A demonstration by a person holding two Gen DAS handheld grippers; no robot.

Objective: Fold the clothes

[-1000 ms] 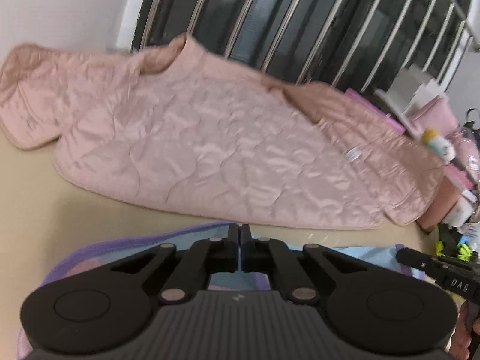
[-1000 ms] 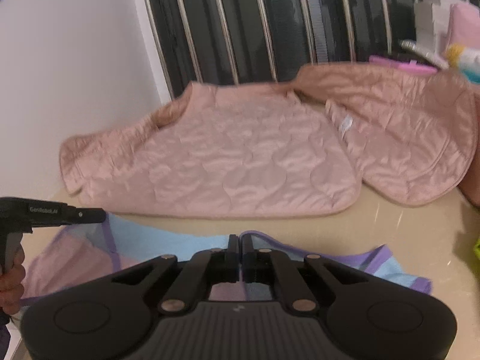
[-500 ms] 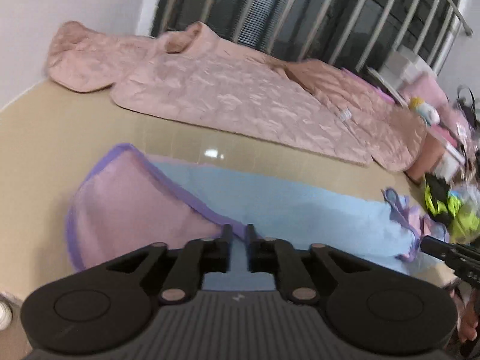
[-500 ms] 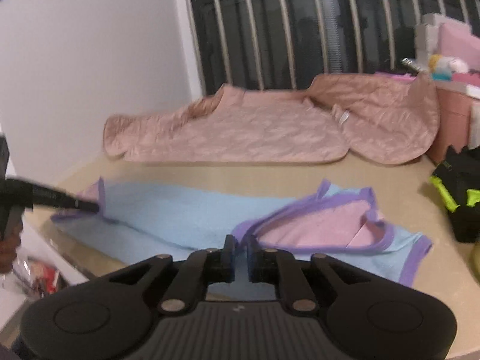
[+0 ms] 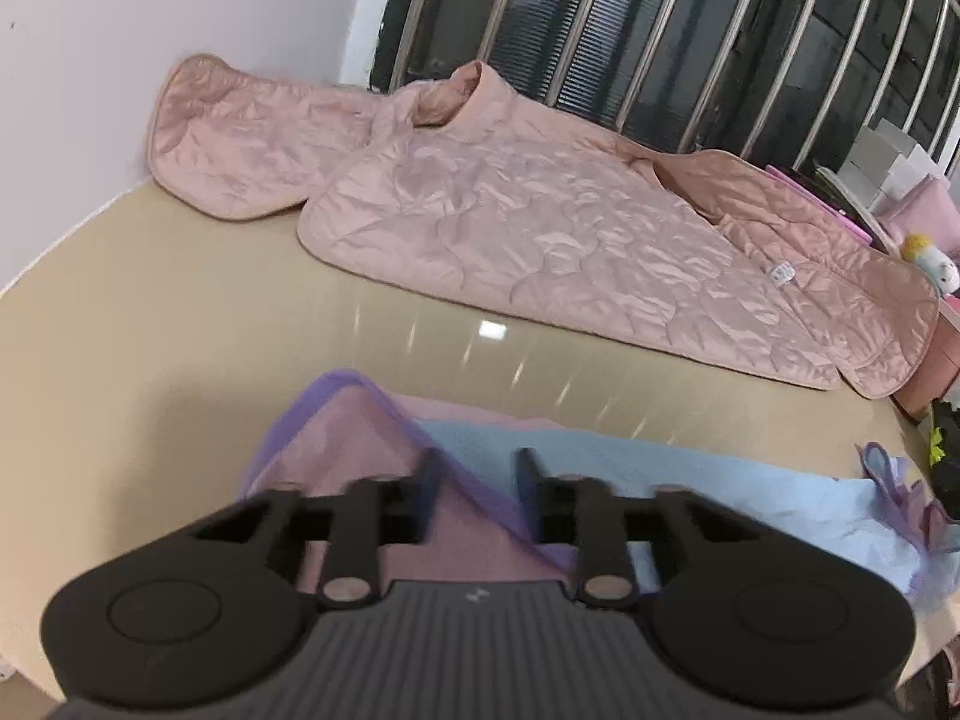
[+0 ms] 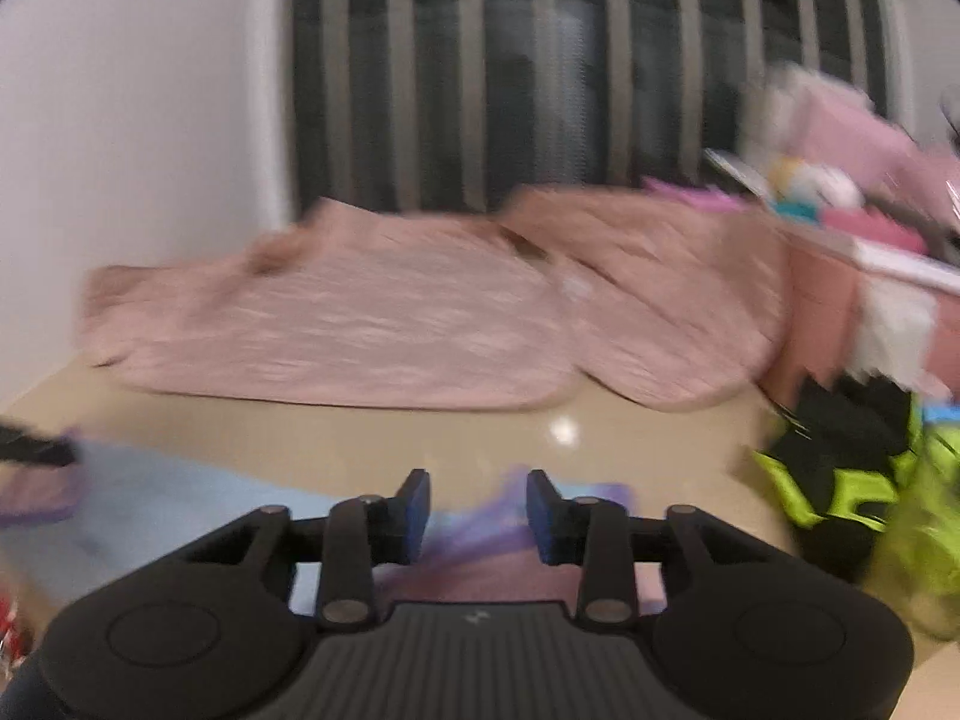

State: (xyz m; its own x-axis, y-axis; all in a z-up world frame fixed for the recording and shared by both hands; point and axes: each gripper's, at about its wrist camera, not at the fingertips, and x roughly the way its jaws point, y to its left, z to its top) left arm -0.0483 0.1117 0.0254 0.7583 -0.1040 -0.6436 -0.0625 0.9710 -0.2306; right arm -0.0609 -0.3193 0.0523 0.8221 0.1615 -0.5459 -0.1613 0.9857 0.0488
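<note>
Beige and glossy, the table [image 5: 150, 324] is running back to a white wall [image 5: 180, 6] and a dark window behind metal bars [image 5: 660, 30].

A pink quilted jacket [image 5: 540, 228] is lying spread flat along the far side of the table, one sleeve reaching toward the wall corner and its other side ending near a pink box [image 6: 822, 312] at the right. A small white label [image 5: 782, 271] is showing on its lining.

Nearer the cameras, a light blue garment [image 5: 690, 480] with purple trim is lying stretched across the table, well apart from the jacket. Its pink inner side is showing where a corner is turned over.

The left gripper [image 5: 475, 480] is hovering just over that turned corner, its jaws standing wide apart with nothing between them; the purple edge is running diagonally through the gap below.

The right gripper [image 6: 478, 507] is sitting over the other end of the blue garment [image 6: 180, 504], where purple and pink cloth is bunching. Its jaws are also spread, blue pads [image 6: 418, 513] facing each other, gripping nothing. This view is blurred.

A black and neon-yellow item [image 6: 840, 468] is lying at the table's right edge, beside a small plush toy [image 5: 930, 258].
</note>
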